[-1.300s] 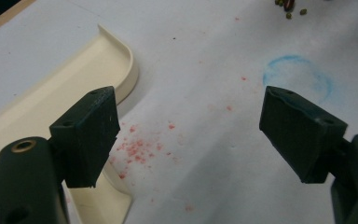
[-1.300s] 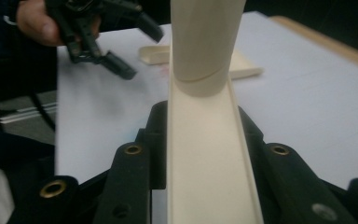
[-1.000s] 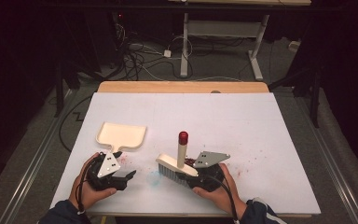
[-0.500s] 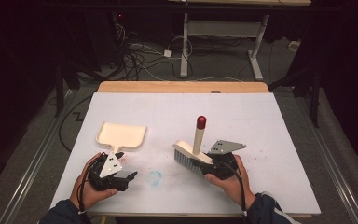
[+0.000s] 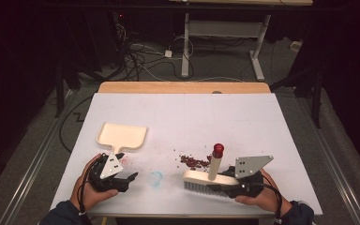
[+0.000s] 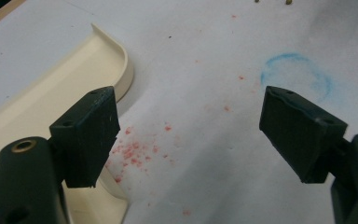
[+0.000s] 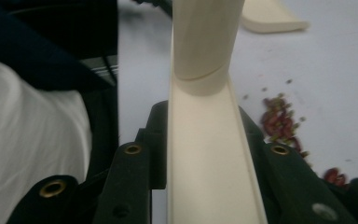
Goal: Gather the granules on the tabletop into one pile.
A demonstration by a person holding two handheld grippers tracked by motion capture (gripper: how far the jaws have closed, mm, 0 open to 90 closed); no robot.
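1. At the near edge of the white counter (image 5: 243,122), the right gripper (image 5: 234,183) is clamped on the cream base of a hand brush (image 5: 206,180), its jaws pressed against both long sides in the right gripper view (image 7: 209,158); the bristles face the person and the handle stands up, ending in a red cap (image 5: 218,150)
2. The left gripper (image 5: 130,178), held in the left hand (image 5: 88,187) at the near left, has its jaws spread wide and holds nothing; in the left gripper view (image 6: 189,135) bare counter with red specks lies between them
3. A faint blue ring mark (image 5: 155,178) sits on the counter between the two grippers, seen just beyond the far jaw in the left gripper view (image 6: 296,77)
4. A small pile of dark red crumbs (image 5: 193,161) lies just beyond the brush, beside its handle
5. A cream dustpan (image 5: 122,136) rests flat beyond the left gripper, its short handle pointing toward the person; its rim (image 6: 116,70) curves beside the near jaw
6. Past the far counter edge, cables (image 5: 140,61) trail across the floor near a white desk frame (image 5: 225,33)
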